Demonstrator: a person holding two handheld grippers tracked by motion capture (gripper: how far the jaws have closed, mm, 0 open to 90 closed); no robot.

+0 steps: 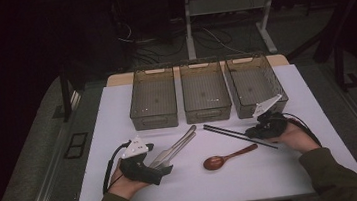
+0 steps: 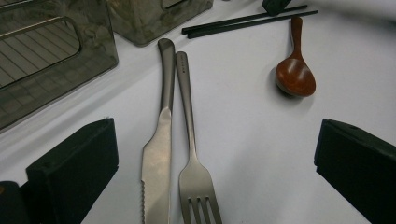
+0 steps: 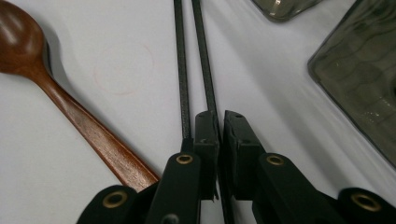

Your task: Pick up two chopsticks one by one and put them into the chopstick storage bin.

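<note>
- A person sits at a white counter (image 1: 117, 112) with a two-jaw gripper in each hand, sorting cutlery toward three see-through bins (image 1: 205, 96) lined up along the far edge.
- Progress: as far as the pictures show, all three bins look empty, so the sorting seems barely begun. Every piece lies on the counter: a knife (image 2: 156, 161), a fork (image 2: 192, 163), a wooden spoon (image 2: 294, 70) and a pair of black chopsticks (image 3: 194, 60).
- Right gripper (image 3: 219, 128): its jaws are pressed almost together, down at the counter on the near end of the chopsticks. One stick runs in between the jaws and appears pinched there; the other passes just beside the outer face of one jaw. The sticks stretch straight ahead of the jaws. The spoon's handle lies close beside them on one side, and a bin corner sits ahead on the other.
- Left gripper (image 2: 215, 158): its jaws are spread wide and hold nothing. The knife and fork lie side by side between them, touching neither jaw, handles pointing away toward the bins. The spoon rests farther ahead, off to one side.
- What is left, judging from this: lift the chopsticks into a bin, then the knife, fork and spoon.
</note>
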